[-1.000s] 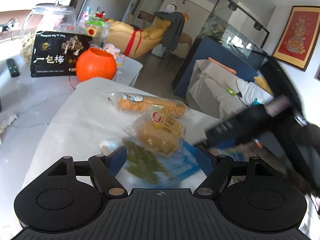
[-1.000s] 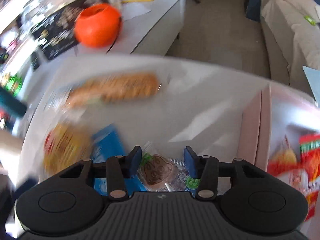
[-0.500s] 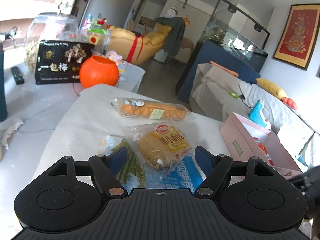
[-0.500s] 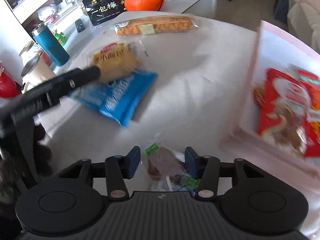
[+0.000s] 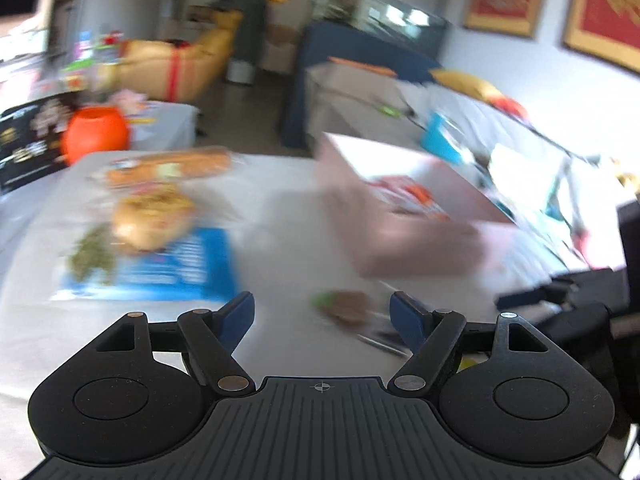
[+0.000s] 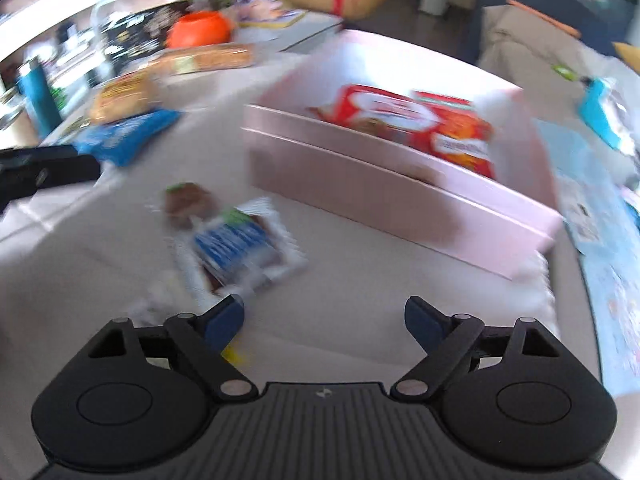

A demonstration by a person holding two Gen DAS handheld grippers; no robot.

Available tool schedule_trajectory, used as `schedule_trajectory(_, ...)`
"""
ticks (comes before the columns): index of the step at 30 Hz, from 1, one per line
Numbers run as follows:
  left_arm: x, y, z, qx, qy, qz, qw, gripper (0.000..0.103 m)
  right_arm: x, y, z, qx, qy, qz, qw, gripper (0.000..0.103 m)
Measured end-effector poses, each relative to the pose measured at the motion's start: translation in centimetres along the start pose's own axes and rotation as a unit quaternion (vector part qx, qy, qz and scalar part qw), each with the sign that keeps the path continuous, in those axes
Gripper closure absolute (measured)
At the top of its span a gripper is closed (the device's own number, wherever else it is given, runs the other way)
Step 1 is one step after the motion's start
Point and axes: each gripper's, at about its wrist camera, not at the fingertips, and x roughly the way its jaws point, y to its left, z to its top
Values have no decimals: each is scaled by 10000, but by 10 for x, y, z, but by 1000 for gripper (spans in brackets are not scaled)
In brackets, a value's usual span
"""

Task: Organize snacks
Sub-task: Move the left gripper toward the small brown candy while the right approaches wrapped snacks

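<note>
Both views are motion-blurred. A pink box [image 6: 400,184] stands on the white table and holds red snack bags [image 6: 408,120]; it also shows in the left wrist view [image 5: 408,236]. A small clear packet with a brown cookie [image 6: 236,232] lies on the table left of the box, also in the left wrist view [image 5: 348,308]. A blue bag [image 5: 172,264], a round bun packet [image 5: 152,216] and a long biscuit packet [image 5: 168,166] lie at the left. My left gripper [image 5: 322,314] is open over the table near the cookie packet. My right gripper [image 6: 324,318] is open and empty.
An orange pumpkin pot [image 5: 96,134] and a black snack bag [image 5: 24,144] stand on the far table. A teal bottle [image 6: 38,96] stands at the left. A light blue sheet [image 6: 600,224] lies right of the box. A sofa [image 5: 460,120] is behind.
My right gripper has opened wide and let go of the cookie packet, which now lies on the table. My left gripper has swung right, away from the blue bag toward the packet.
</note>
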Motion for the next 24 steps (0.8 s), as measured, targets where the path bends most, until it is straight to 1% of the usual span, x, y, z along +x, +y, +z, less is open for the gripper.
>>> schedule_trajectory(2, 6, -13, 0, 208, 115, -85, 9997, 24, -4, -11, -9, 238, -90, 18, 9997, 15)
schedule_trajectory(3, 9, -20, 2, 290, 132, -62, 9995, 24, -5, -16, -13, 330, -143, 13, 9994, 15)
schedule_trajectory(6, 27, -32, 13, 384, 118, 104, 9991, 24, -7, -23, -26, 551, -337, -16, 9979, 10)
schedule_trajectory(7, 37, -34, 16, 394, 172, 204, 9989, 24, -8, -25, -31, 583, -422, -38, 9974, 8)
schedule_trajectory(8, 45, -34, 20, 410, 246, 273, 9985, 27, -8, -25, -36, 602, -508, -72, 9969, 7)
schedule_trajectory(9, 54, -35, 21, 448, 360, 313, 9979, 35, -8, -25, -40, 628, -585, -112, 9963, 6)
schedule_trajectory(10, 61, -37, 21, 498, 504, 316, 9970, 41, -8, -25, -43, 654, -657, -142, 9956, 4)
schedule_trajectory(11, 66, -40, 21, 545, 638, 319, 9960, 52, -8, -26, -46, 674, -730, -155, 9949, 3)
schedule_trajectory(12, 70, -41, 19, 603, 780, 326, 9946, 60, -8, -27, -48, 685, -764, -152, 9946, 3)
schedule_trajectory(15, 65, -44, 15, 718, 824, 378, 9933, 60, -8, -30, -48, 734, -782, -105, 9942, 2)
schedule_trajectory(19, 58, -46, 12, 700, 925, 293, 9928, 60, -8, -27, -49, 705, -774, -139, 9944, 0)
schedule_trajectory(21, 54, -48, 10, 647, 1007, 138, 9927, 60, -8, -27, -49, 715, -775, -144, 9943, 0)
schedule_trajectory(24, 44, -48, 7, 478, 1101, -233, 9925, 60, -8, -25, -49, 718, -773, -181, 9943, 0)
